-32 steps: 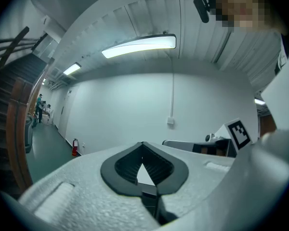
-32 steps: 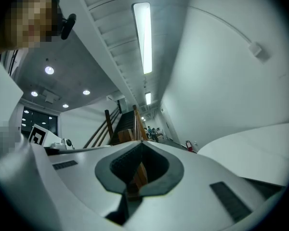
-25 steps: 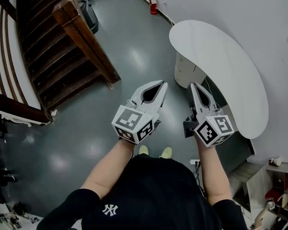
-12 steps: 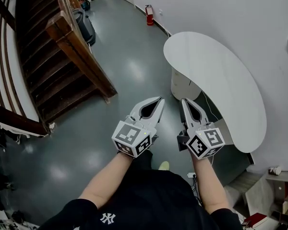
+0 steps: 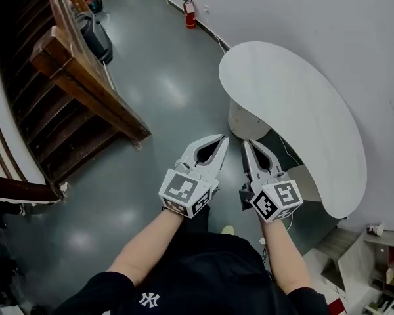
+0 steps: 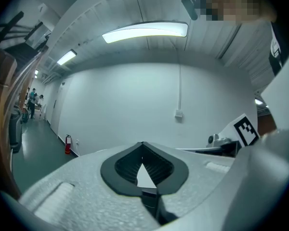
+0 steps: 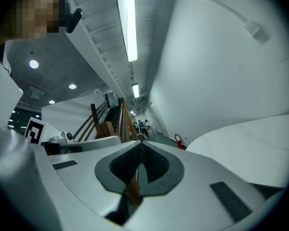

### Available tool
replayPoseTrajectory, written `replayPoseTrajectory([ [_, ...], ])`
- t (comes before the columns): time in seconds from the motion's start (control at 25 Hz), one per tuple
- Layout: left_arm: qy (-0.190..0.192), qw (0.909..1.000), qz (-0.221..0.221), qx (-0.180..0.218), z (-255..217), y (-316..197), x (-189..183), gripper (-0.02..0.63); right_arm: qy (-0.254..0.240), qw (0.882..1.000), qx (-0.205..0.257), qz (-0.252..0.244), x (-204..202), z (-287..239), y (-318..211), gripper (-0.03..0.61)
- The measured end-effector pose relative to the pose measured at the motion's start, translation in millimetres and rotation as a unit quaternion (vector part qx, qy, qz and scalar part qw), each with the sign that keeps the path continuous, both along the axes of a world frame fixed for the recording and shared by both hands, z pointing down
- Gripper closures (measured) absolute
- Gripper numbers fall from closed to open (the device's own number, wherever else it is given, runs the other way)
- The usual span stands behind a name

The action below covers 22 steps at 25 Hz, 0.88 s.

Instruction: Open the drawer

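No drawer front shows plainly. A white rounded cabinet (image 5: 244, 119) stands under the curved white tabletop (image 5: 295, 110), and I cannot make out drawers on it. My left gripper (image 5: 221, 138) is held in the air over the grey floor, short of the cabinet, jaws shut tip to tip with nothing between them. My right gripper (image 5: 245, 144) hangs beside it, close to the table's near edge, also shut and empty. In the left gripper view the left gripper (image 6: 142, 143) points at a bare white wall. In the right gripper view the right gripper (image 7: 141, 141) points along the tabletop (image 7: 250, 148) toward the stairs.
A wooden staircase (image 5: 65, 90) with a heavy newel post (image 5: 52, 52) fills the left. A red fire extinguisher (image 5: 190, 14) stands by the far wall, a dark bin (image 5: 95, 35) near the stairs. Shelves with clutter (image 5: 374, 274) sit at the lower right. Grey floor (image 5: 171, 90) lies ahead.
The person has stepped forward, so the table and cabinet lie nearer. Both grippers have drawn closer together and stayed shut.
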<state>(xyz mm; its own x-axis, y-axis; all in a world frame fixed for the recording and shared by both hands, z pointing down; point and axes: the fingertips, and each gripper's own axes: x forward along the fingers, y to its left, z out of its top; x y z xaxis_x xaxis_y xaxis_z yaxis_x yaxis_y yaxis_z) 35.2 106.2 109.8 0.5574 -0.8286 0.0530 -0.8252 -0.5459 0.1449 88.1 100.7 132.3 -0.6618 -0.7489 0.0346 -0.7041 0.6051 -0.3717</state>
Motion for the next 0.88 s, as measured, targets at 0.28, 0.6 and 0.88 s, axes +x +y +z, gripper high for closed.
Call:
replayPoseTrajectory([
  [0.28,-0.015,0.9988,0.045,-0.015,44.7,-77.5,-37.6,0.606,0.021,0.998,-0.026,0.055,-42.7,45.4,-73.3,0.563],
  [0.6,-0.012,0.9952,0.081,-0.055,125.5,-140.1,-39.4,0.606,0.014,0.992,-0.074,0.106,-41.9,127.7,-134.0,0.56],
  [0.88,-0.017,0.9922,0.084,-0.091,208.8,-196.1,-34.9,0.606,0.035,0.985,-0.111,0.124,-33.9,224.0,-187.8,0.543],
])
